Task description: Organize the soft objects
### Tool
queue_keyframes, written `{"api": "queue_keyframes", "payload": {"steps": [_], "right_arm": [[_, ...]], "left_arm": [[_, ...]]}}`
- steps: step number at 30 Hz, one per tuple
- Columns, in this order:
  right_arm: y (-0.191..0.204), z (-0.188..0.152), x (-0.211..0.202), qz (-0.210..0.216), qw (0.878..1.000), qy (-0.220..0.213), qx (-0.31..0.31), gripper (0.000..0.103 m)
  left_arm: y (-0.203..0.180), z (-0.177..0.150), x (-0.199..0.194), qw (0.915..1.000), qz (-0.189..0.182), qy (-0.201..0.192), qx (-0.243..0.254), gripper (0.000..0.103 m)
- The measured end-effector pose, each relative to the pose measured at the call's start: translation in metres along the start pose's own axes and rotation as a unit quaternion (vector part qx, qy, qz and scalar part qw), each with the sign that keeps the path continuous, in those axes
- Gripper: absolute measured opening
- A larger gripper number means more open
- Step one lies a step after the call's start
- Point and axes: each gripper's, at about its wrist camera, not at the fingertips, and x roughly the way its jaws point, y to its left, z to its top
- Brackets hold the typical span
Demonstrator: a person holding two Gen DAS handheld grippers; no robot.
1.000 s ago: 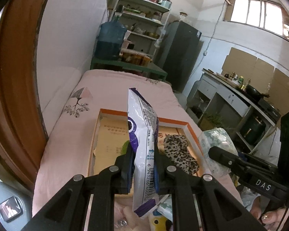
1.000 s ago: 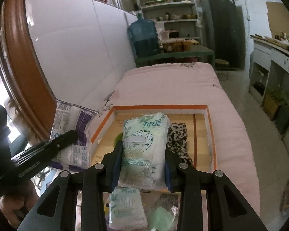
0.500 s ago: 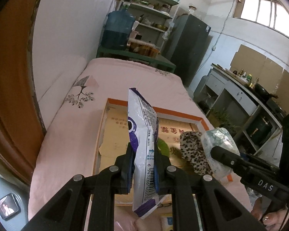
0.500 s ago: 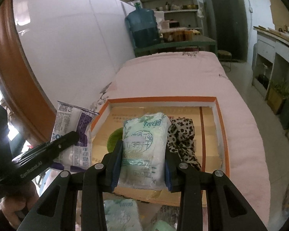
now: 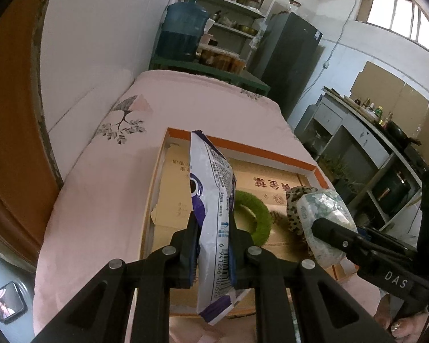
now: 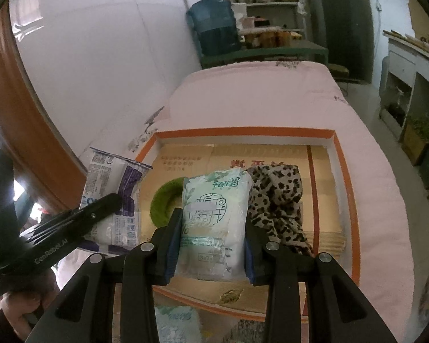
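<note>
My left gripper (image 5: pixel 214 253) is shut on a white and purple packet (image 5: pixel 214 214), held upright over the near left part of an orange-rimmed cardboard box (image 5: pixel 260 150). My right gripper (image 6: pixel 210 245) is shut on a pale green tissue pack (image 6: pixel 213 217), held over the near edge of the same box (image 6: pixel 243 131). Inside the box lie a green fuzzy ring (image 6: pixel 164 203) and a leopard-print cloth (image 6: pixel 277 197). The packet also shows in the right wrist view (image 6: pixel 114 197), and the tissue pack in the left wrist view (image 5: pixel 323 223).
The box sits on a pink bedspread (image 5: pixel 186 105) beside a white wall (image 5: pixel 100 43). Another tissue pack (image 6: pixel 174 324) lies on the bed below my right gripper. A water jug (image 5: pixel 183 34), shelves and a dark fridge (image 5: pixel 289 54) stand beyond the bed.
Both grippers have moved forward and lower over the box with their packs still held. The green ring has come into fuller view.
</note>
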Motion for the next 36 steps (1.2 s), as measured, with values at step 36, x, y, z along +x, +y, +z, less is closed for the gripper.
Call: {"api": "queue_keyframes", "payload": {"steps": [36], "right_arm": [[-0.008, -0.009, 0.035, -0.007, 0.998, 0.055, 0.009, 0.048]], "left_arm": [[0.018, -0.004, 0.04, 0.9984, -0.006, 0.045, -0.032, 0.054]]}}
